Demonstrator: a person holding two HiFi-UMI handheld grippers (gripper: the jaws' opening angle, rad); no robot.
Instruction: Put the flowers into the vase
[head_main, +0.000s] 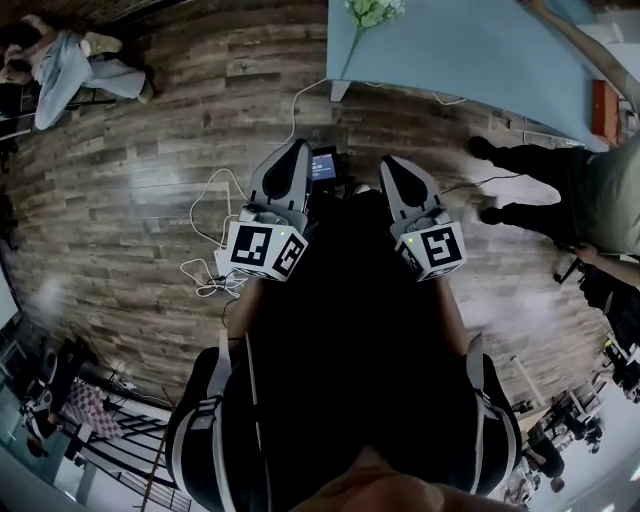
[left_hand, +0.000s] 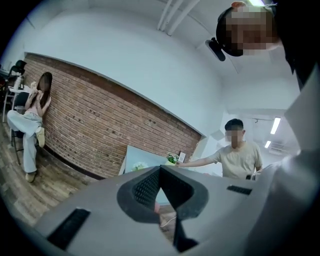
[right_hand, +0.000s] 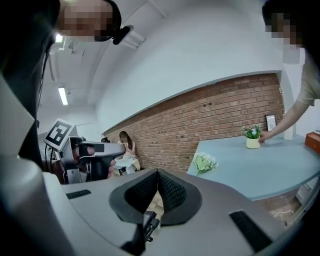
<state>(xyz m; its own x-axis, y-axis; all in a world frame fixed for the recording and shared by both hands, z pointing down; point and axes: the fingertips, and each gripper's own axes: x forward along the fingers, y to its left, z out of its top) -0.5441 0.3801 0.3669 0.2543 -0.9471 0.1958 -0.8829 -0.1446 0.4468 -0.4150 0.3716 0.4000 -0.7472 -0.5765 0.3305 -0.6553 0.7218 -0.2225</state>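
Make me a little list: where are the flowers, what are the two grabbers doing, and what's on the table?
flowers: pale bunch lying near the edge of the blue table
small pot: upright farther along the table, greenery in it, a person's hand at it
left gripper: fingers together, nothing held
right gripper: fingers together, nothing held
task: not started, both grippers away from the table

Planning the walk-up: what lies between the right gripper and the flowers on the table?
In the head view, only bare wooden floor separates the right gripper from the table; the flowers lie just past its near edge.
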